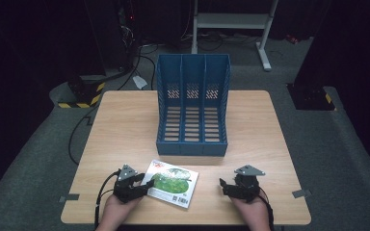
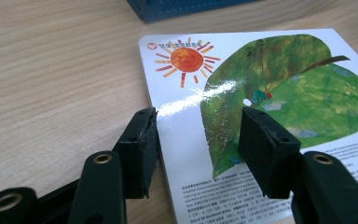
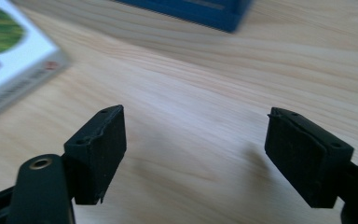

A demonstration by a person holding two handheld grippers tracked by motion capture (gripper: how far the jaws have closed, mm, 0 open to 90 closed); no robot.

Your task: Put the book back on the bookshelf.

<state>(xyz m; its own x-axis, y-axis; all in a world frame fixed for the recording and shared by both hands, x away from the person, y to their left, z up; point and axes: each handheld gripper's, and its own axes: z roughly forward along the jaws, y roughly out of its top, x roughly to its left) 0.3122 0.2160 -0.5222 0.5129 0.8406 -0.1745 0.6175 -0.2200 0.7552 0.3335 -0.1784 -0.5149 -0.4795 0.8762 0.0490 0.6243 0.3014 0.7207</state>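
From the high view there is one wooden table [image 1: 125,125], and on it one blue file rack [image 1: 192,103] with three compartments, standing at the middle toward the far side. One picture book [image 1: 172,183] lies flat near the front edge, left of centre, its cover with a green leaf and a sun facing up. Two hands come in from the bottom, each with one gripper: the left gripper [image 1: 142,184] sits at the book's left edge, and the right gripper [image 1: 226,185] rests well apart from the book, on bare wood to its right. In the left gripper view, the two black jaws stand apart, one just off the book's [image 2: 261,84] left edge over the wood and one above the cover, neither pressing on it. In the right gripper view, the two jaws stand wide apart over bare table with nothing between them; one corner of the book [image 3: 14,56] shows at upper left and one corner of the rack [image 3: 200,11] at the top.
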